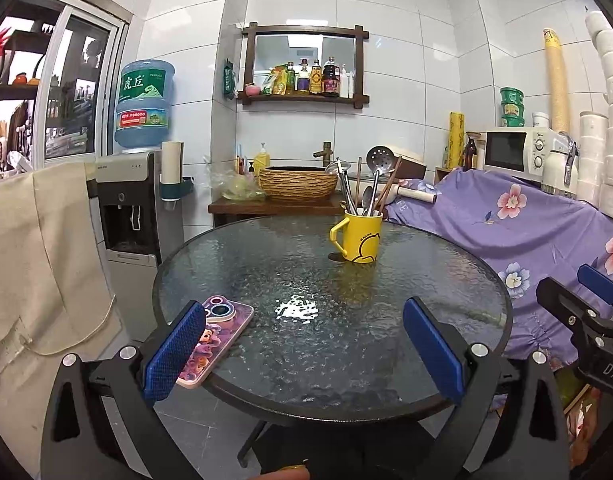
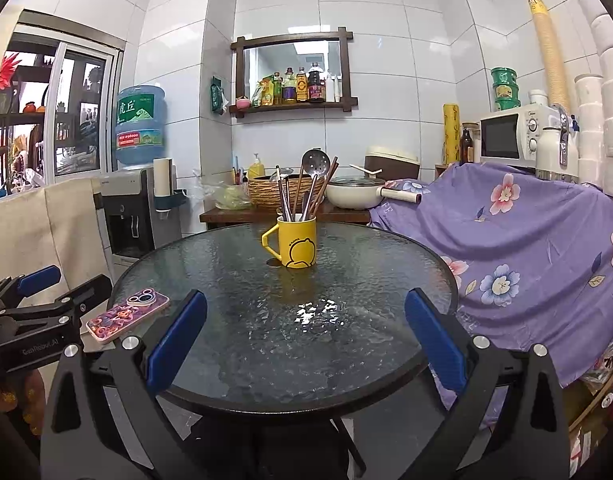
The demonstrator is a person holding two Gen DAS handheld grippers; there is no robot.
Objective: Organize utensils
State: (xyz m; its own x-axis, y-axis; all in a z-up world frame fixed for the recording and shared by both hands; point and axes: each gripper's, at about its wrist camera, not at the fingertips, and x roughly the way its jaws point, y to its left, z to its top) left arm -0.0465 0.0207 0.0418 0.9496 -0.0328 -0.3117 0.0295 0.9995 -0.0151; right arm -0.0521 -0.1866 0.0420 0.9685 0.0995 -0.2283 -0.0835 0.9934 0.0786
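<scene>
Left gripper (image 1: 304, 344) at the near rim of the round glass table (image 1: 266, 272), jaws spread wide, nothing between the blue pads. Right gripper (image 2: 306, 336) likewise at the near rim, jaws wide and empty; in the left wrist view it also shows at the table's right side (image 1: 586, 312).

On the table's near left edge lies a phone (image 1: 218, 336) in a pink patterned case, camera end pointing toward the far side, long axis running near-to-far with a slight rightward lean. Left gripper's left pad overlaps it in view; contact cannot be told.

Past the table's centre, toward the far side, stands a yellow mug (image 2: 296, 242), upright, handle to the left. It holds the utensils (image 2: 306, 196): metal spoons, a perforated ladle, wooden chopsticks. All stand handle-down, long axes near vertical, fanning outward, working ends up.

Right of the table, a purple floral cloth (image 2: 526, 240) drapes over something. Beyond the table, a woven basket (image 1: 298, 184) on a dark wooden counter; a water dispenser (image 1: 130, 200) to the table's far left.
</scene>
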